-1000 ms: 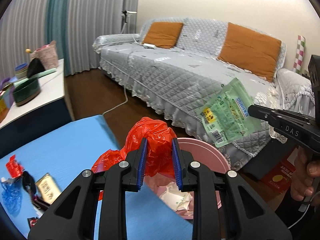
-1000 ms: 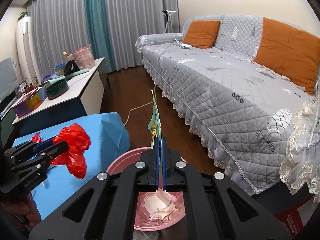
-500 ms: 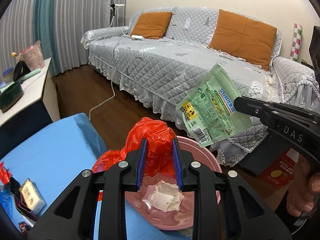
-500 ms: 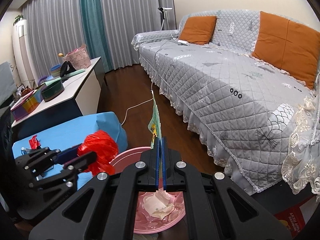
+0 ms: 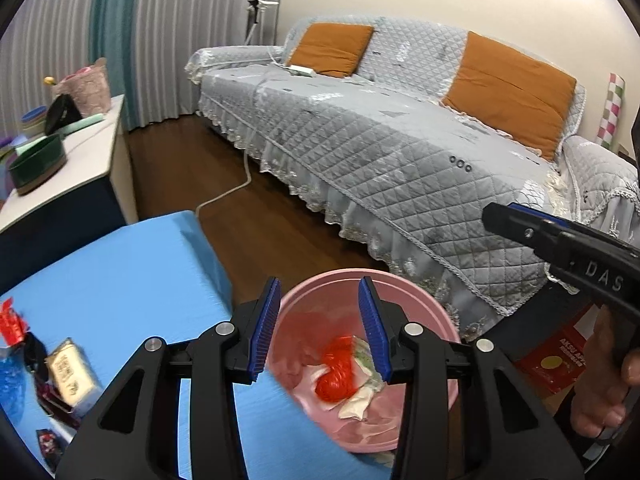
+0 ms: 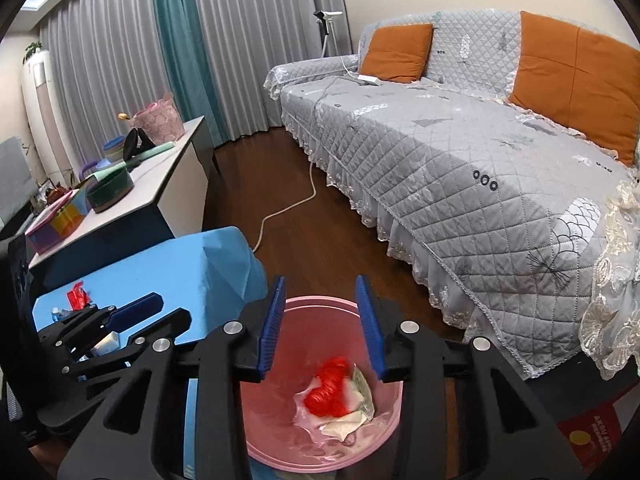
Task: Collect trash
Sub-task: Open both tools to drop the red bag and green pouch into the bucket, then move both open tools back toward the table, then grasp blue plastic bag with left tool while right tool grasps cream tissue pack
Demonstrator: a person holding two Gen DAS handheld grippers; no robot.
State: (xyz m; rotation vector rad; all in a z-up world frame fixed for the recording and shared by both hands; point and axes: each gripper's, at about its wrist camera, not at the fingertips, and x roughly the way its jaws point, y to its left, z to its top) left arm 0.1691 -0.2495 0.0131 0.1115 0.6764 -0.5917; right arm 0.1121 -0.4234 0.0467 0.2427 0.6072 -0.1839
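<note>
In the left wrist view, at the lower left of the frame, we see leftover litter on the blue worktop (image 5: 132,280): a red wrapper (image 5: 10,322), a small tan packet (image 5: 68,372) and dark scraps beside it, too blurred for us to name. Above them, at the left edge, a white side table (image 5: 86,152) carries a dark green bowl (image 5: 38,162) and a pink basket (image 5: 86,86). At centre bottom our left gripper (image 5: 318,326) hangs over the pink bin (image 5: 424,304), which stands against the worktop's right edge. Its jaws have just been opening; they stand partly apart with nothing between them. The red plastic bag (image 5: 336,376) lies crumpled in the bin, below the blue pads, on white paper (image 5: 354,406), with the green packet (image 5: 366,354) just to its right. The grey quilted sofa (image 5: 400,152) fills the upper right, a white cable (image 5: 236,188) trailing across the floor before it.

In the right wrist view the left gripper shows at lower left, empty. Our right gripper (image 6: 320,322), at centre bottom, has also just been opening, with nothing between its jaws. The bag and packet rest in the bin directly beneath it, clear of its pads.
</note>
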